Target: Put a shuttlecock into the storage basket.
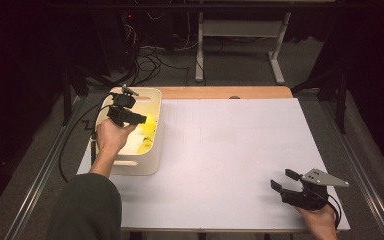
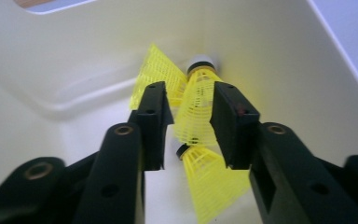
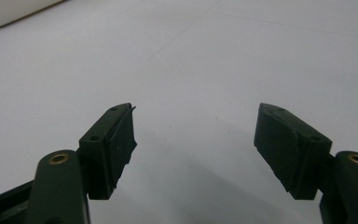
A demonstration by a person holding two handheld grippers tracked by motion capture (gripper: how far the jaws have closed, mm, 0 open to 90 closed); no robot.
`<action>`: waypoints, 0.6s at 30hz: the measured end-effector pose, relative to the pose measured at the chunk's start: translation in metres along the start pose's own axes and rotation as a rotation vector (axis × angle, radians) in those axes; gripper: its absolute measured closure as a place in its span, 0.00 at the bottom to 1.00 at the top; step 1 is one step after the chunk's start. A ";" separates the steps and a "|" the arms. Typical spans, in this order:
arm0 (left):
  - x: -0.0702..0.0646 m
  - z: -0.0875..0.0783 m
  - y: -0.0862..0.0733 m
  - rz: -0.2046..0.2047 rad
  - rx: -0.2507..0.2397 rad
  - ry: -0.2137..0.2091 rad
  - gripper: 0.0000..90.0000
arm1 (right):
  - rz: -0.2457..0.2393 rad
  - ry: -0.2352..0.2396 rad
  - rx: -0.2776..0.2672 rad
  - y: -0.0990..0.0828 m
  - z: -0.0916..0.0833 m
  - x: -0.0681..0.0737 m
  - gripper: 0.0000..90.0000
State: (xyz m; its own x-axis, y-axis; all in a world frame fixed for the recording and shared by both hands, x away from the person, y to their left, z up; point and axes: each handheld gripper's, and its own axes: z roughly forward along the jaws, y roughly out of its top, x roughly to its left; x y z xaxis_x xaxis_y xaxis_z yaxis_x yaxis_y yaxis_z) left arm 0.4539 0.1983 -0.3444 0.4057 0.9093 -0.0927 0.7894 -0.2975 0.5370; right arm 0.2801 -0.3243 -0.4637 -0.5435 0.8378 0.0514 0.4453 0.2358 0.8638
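Yellow shuttlecocks (image 2: pixel 196 105) sit inside cream bin (image 1: pixel 152 162), three visible, piled against its far wall. Left gripper (image 2: pixel 192 123) is over the bin, pointing down into it, jaws apart; one shuttlecock lies between them, pads not pressing on it. Right gripper (image 1: pixel 282 181) is well away from the bin, near the white table's (image 1: pixel 230 150) front edge, jaws wide apart, nothing between them

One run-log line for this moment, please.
left gripper: open over yellow shuttlecocks in white bin | right gripper: open, empty, above table
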 end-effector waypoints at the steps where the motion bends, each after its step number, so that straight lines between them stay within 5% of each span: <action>1: 0.000 0.000 0.000 -0.001 -0.003 -0.001 0.68 | 0.000 0.000 0.000 0.000 0.000 0.000 0.33; 10: -0.002 -0.006 0.000 -0.007 -0.040 0.016 0.51 | -0.003 0.000 0.000 0.000 0.000 0.000 0.33; 18: -0.007 -0.017 0.002 0.022 -0.099 0.017 0.49 | -0.002 0.000 0.000 0.000 0.000 0.000 0.33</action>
State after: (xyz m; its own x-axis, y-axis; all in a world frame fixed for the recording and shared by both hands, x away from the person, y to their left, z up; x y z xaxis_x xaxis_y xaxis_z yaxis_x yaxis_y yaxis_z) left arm 0.4446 0.1958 -0.3287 0.4138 0.9080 -0.0661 0.7306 -0.2880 0.6191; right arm 0.2799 -0.3243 -0.4636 -0.5442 0.8375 0.0495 0.4441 0.2375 0.8639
